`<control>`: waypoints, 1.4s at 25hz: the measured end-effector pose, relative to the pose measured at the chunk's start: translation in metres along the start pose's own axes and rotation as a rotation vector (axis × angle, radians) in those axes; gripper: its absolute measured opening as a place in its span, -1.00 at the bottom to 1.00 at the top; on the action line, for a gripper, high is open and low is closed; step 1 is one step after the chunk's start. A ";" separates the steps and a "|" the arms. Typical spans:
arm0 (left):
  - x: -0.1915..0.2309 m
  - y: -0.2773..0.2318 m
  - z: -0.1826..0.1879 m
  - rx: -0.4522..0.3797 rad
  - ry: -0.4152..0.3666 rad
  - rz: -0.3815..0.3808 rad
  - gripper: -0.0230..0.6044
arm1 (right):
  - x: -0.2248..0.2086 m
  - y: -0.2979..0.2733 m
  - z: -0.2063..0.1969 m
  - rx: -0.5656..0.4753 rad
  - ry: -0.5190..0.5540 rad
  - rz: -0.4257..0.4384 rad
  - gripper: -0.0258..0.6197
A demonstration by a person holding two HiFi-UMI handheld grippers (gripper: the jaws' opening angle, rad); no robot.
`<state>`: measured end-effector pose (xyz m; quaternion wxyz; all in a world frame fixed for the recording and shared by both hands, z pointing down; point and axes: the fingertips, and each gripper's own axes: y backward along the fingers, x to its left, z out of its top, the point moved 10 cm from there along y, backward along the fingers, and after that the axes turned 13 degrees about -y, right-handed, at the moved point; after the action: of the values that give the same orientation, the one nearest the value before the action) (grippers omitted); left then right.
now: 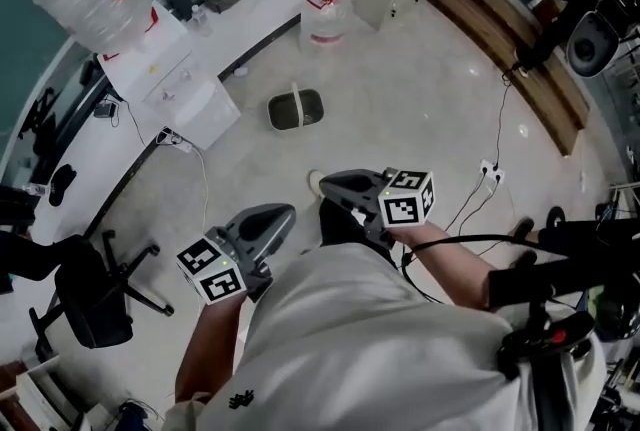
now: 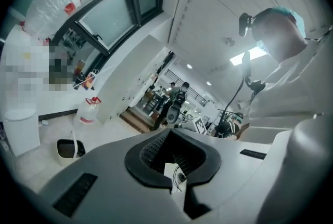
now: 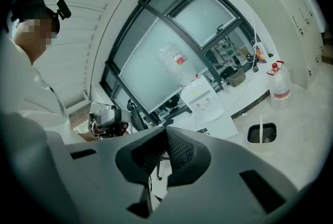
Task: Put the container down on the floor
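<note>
The container (image 1: 296,109) stands upright on the pale floor (image 1: 420,119), apart from both grippers, with bare floor open all round it. It is a small, grey-green rounded-rectangular tub with a white handle standing up across its mouth; its inside is dark and I cannot tell what it holds. Beyond it a clear water jug (image 1: 325,17) with a red cap sits near the wall, and a white dispenser (image 1: 175,79) stands to its left. A wooden step (image 1: 520,69) edges the floor on the right. Near the person, the left gripper (image 1: 283,213) and right gripper (image 1: 328,183) are empty, jaws closed together
</note>
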<state>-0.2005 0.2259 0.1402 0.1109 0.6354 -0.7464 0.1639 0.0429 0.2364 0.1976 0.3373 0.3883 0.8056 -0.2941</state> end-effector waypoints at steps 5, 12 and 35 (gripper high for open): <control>-0.013 0.012 0.005 -0.014 -0.053 0.023 -0.90 | 0.027 0.003 0.001 -0.009 0.055 0.004 -0.87; -0.014 0.037 -0.003 -0.034 -0.032 0.042 -0.90 | 0.048 -0.003 -0.008 -0.007 0.082 0.009 -0.87; -0.018 0.048 -0.014 -0.007 -0.028 0.054 -0.90 | 0.067 -0.020 -0.020 0.029 0.134 0.060 -0.87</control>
<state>-0.2459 0.2540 0.1413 0.0980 0.6169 -0.7653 0.1554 -0.0117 0.2690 0.1620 0.2856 0.4357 0.8102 -0.2687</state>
